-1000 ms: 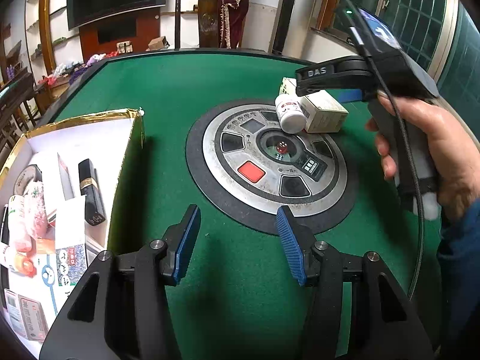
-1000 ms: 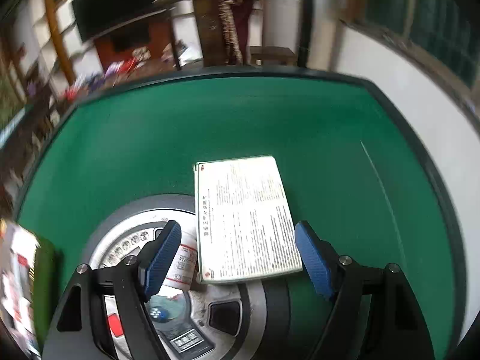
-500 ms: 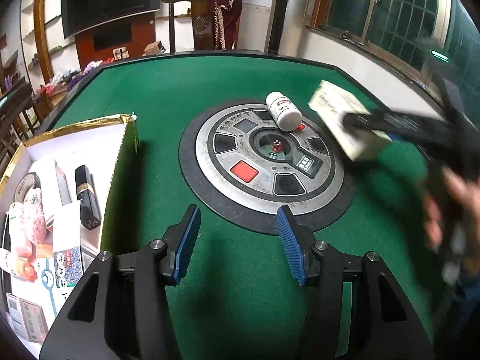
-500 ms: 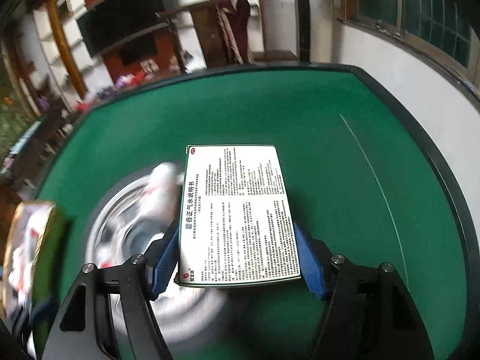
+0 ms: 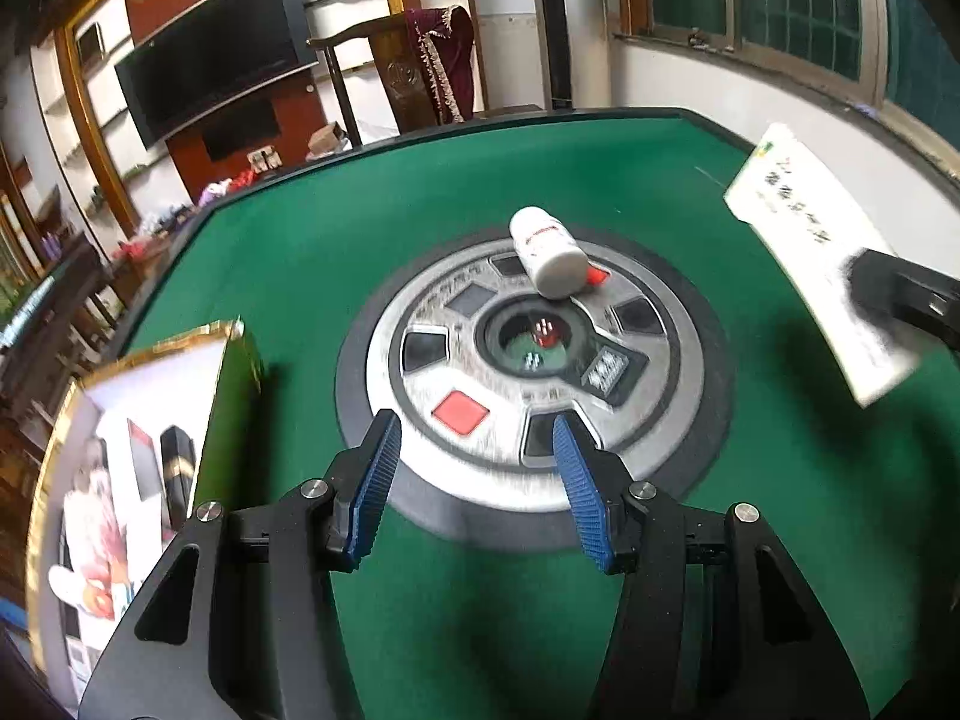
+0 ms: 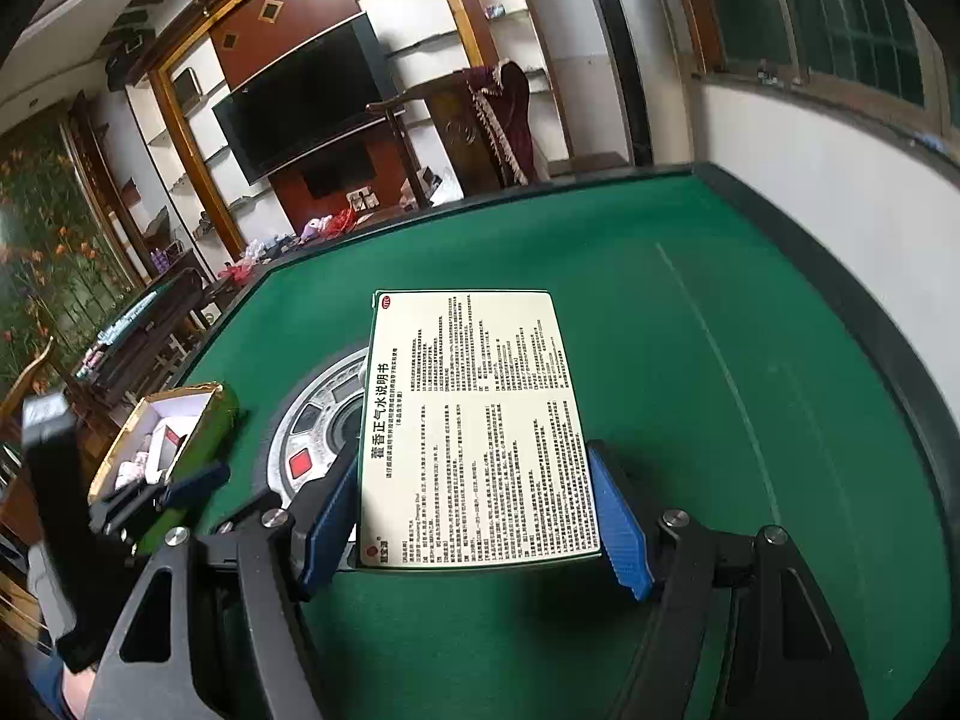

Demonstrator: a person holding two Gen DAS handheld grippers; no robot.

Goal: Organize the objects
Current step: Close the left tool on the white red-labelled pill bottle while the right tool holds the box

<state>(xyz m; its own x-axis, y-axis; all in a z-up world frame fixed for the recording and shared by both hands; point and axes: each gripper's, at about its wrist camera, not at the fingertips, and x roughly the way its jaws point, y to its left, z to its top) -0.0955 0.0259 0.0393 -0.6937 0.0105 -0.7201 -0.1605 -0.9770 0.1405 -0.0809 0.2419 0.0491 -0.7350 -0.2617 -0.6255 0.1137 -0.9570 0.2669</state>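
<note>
Printed text is facing up on the medicine box (image 6: 477, 429), a flat rectangular carton that the right hand-held gripper (image 6: 474, 516) is clamping by its two long sides near the close end. The box's long axis is running straight ahead along the fingers, so its far short edge is pointing away over the green felt toward the far rim of the bench (image 6: 750, 312). The jaws have just been closing and the blue pads (image 6: 618, 522) are now pressing on both sides of the carton, which is hanging clear above the felt. From the left wrist view the same box (image 5: 822, 258) is showing at the right edge, blurred, tilted with its far end higher and one black finger across its near end.

The left hand-held gripper (image 5: 474, 480) is pointing down at a slant over the near edge of the round silver control panel (image 5: 534, 360) in the middle of the bench, jaws standing at a middling width with nothing between them. A white pill bottle (image 5: 549, 252) is lying on its side on the far part of that panel, its long axis running from far left to near right; which end bears the cap I cannot tell. A gold-rimmed open cardboard box (image 5: 231, 384) with small items inside is sitting at the left, on the felt.
</note>
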